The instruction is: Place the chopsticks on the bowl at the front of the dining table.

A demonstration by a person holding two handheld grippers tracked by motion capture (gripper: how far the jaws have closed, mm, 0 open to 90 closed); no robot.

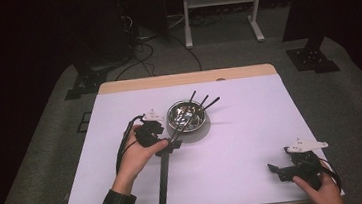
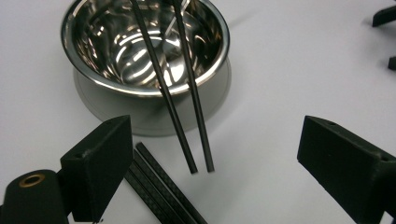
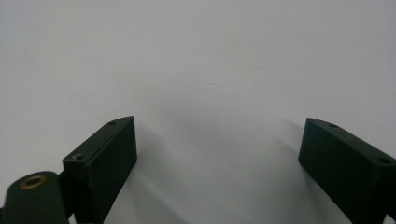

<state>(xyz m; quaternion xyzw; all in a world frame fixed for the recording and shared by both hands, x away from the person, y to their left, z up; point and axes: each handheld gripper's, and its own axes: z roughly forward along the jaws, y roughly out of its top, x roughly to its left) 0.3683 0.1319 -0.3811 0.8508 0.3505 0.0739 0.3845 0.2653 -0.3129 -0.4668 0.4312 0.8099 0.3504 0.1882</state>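
Left gripper [image 2: 210,163], jaws wide open, faces chopsticks [image 2: 180,93] leaning from the steel bowl [image 2: 93,70] at 12 o'clock, seemingly untouched; right gripper [image 3: 217,158] gapes over bare table [image 3: 210,56].

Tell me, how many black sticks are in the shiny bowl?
3 that I can count. Three black sticks poke out over the far rim of the bowl. Two of them lean out over the near rim by the left gripper. Glare inside may hide more.

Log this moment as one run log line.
left gripper: open, near bowl | chopsticks: leaning in bowl | right gripper: open over bare table
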